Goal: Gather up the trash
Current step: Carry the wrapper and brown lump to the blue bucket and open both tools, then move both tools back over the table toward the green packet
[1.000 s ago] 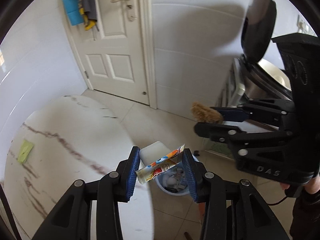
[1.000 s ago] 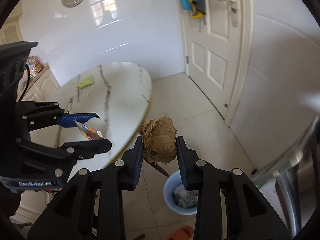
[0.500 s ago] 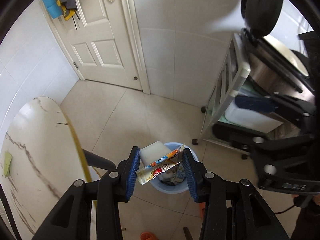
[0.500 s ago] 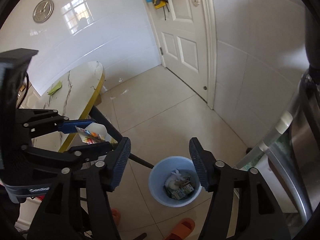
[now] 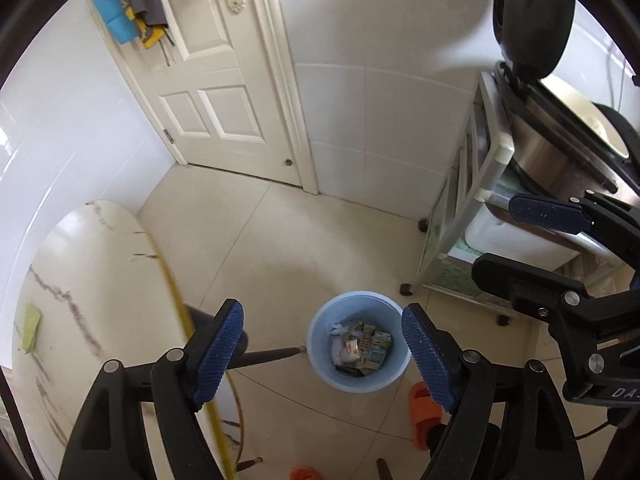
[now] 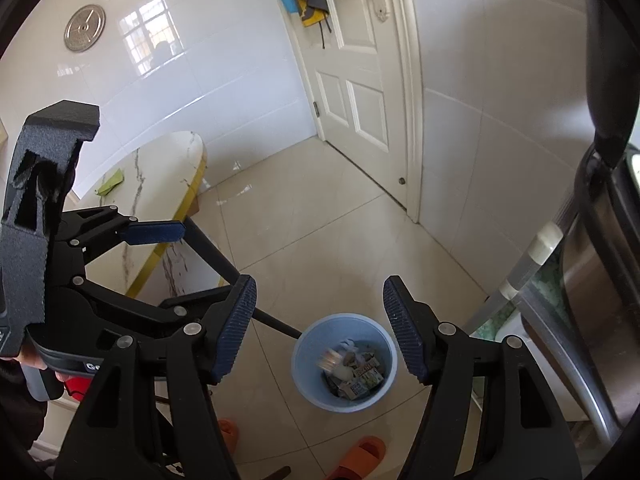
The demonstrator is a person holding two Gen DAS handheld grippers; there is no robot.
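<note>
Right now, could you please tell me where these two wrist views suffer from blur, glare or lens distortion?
Left wrist view: the door frame bows from fisheye distortion, and black vignetting fills the corners. Right wrist view: one smeared scrap in the blue bin is motion-blurred; a window reflection glares on the wall tiles, and a pale sheen lies on the floor.

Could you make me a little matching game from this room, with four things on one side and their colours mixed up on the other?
Things:
1. bin
2. slipper
3. door
4. cloth on the table

Colours:
A. white
B. light green
C. pale blue
D. orange

Pairs: 1-C, 2-D, 3-A, 4-B
</note>
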